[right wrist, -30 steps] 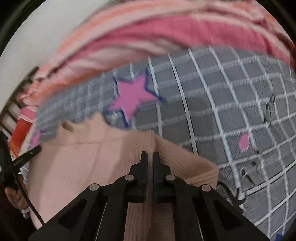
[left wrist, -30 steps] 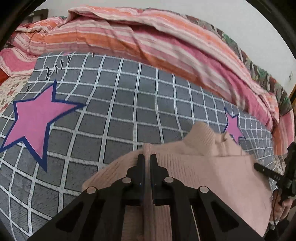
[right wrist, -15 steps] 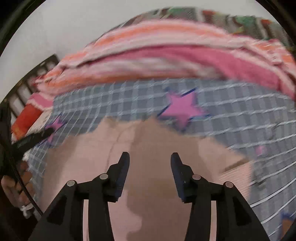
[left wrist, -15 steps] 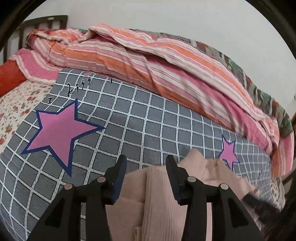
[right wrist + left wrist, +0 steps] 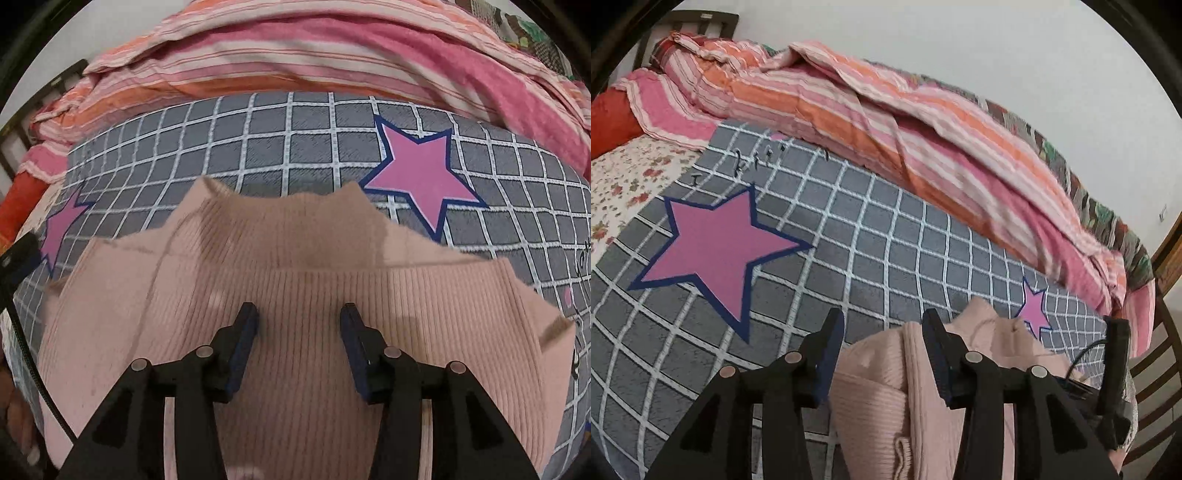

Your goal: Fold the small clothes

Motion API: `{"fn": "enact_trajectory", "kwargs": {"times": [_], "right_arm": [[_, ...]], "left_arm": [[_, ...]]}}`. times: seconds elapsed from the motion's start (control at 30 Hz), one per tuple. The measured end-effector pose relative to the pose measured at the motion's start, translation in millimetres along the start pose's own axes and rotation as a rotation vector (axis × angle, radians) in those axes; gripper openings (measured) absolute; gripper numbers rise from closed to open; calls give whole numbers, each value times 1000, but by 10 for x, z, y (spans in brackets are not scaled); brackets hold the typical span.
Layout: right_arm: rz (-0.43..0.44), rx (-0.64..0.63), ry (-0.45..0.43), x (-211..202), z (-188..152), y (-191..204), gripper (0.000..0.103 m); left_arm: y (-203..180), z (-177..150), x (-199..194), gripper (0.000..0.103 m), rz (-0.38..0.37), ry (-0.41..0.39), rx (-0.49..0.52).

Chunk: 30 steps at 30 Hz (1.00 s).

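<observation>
A pale pink ribbed sweater (image 5: 295, 258) lies flat on the grey checked blanket (image 5: 266, 147), collar toward the far side, with its sides folded inward. My right gripper (image 5: 299, 319) hovers over the sweater's middle, open, nothing between its fingers. In the left wrist view the sweater (image 5: 879, 398) lies bunched below and to the right of my left gripper (image 5: 882, 332), which is open. A folded ribbed edge rises between its fingers without being pinched.
A pink and orange striped quilt (image 5: 886, 122) is heaped along the far side of the bed. Pink stars (image 5: 713, 243) mark the blanket. A red pillow (image 5: 609, 122) and floral sheet (image 5: 624, 177) lie at the left, and wooden furniture (image 5: 1160, 369) at the right.
Both grippers were shut on folds of the sweater and have opened and let go. Both have pulled back, and the right one now sits over the sweater's middle.
</observation>
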State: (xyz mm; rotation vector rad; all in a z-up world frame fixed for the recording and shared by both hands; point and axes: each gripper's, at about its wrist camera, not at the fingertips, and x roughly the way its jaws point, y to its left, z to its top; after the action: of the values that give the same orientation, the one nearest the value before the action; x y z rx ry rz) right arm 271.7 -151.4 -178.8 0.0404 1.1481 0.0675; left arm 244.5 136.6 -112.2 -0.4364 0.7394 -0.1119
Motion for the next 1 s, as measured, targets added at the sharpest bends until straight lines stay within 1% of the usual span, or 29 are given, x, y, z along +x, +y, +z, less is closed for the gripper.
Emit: {"fn": "enact_trajectory", "kwargs": {"times": [0.07, 0.1, 0.17, 0.3, 0.43, 0.57, 0.67, 0.73, 0.83, 0.9, 1.0], "right_arm": [[-12, 2, -4, 39, 32, 43, 46], [-16, 0, -6, 44, 34, 49, 46], [-16, -13, -17, 42, 22, 73, 46], [-10, -25, -7, -64, -64, 83, 46], [-17, -31, 4, -223, -245, 108, 46], [-23, -41, -38, -479, -470, 111, 46], [-9, -42, -46, -667, -649, 132, 46], [-13, -56, -54, -754, -761, 163, 46], [-3, -50, -68, -866, -960, 166, 46], [-2, -57, -84, -927, -1074, 175, 46], [-21, -91, -117, -990, -1225, 217, 46]], "left_arm": [[50, -10, -23, 42, 5, -17, -45], [57, -12, -27, 42, -2, -16, -51], [35, -31, -44, 42, -11, -22, -40], [-24, -92, -66, 42, 24, -39, -3], [-32, -116, -84, 42, 69, -47, 20], [-11, -144, -142, 42, 41, -53, 16], [-30, -192, -212, 42, 36, -69, 27], [-47, -230, -255, 42, 19, -74, 34], [-86, -298, -311, 42, -32, -62, 46], [-118, -368, -354, 42, -38, -29, 56], [-76, -568, -488, 42, -95, 5, 41]]}}
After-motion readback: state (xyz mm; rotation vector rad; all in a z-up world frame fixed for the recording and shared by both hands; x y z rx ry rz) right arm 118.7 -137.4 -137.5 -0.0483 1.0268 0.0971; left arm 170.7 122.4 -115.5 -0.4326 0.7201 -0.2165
